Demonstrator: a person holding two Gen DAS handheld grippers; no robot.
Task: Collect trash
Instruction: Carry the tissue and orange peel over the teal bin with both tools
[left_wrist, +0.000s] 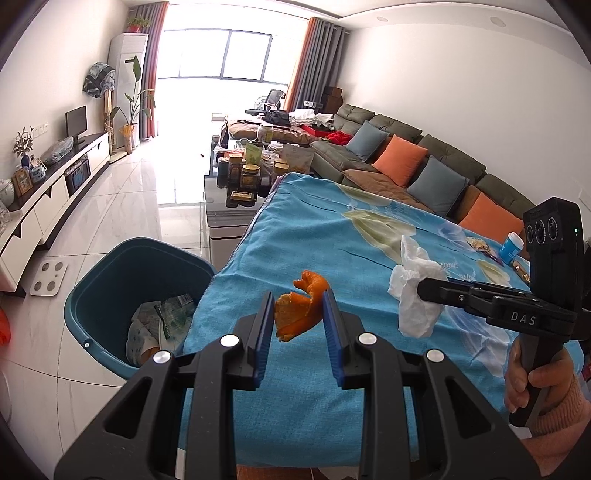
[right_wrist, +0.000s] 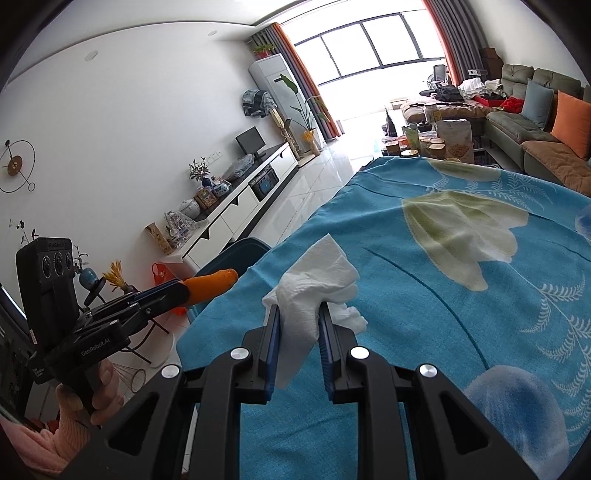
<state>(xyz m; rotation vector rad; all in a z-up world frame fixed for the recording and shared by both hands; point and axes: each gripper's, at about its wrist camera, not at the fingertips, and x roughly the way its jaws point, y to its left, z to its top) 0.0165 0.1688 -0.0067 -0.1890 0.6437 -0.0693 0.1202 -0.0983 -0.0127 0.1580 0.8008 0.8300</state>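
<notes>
Currently the left gripper (left_wrist: 298, 325) is clamping a curl of orange peel (left_wrist: 301, 312) above the desk's blue floral cloth (left_wrist: 332, 229), near the edge beside the teal bin (left_wrist: 92, 295). The right gripper (right_wrist: 298, 334) is pinching a crumpled white tissue (right_wrist: 314, 288), held over the cloth further in. Judgement: carrying each piece fully over the bin's mouth before releasing matters, peel going first since it sits closest; the tissue is light and may drift.
</notes>
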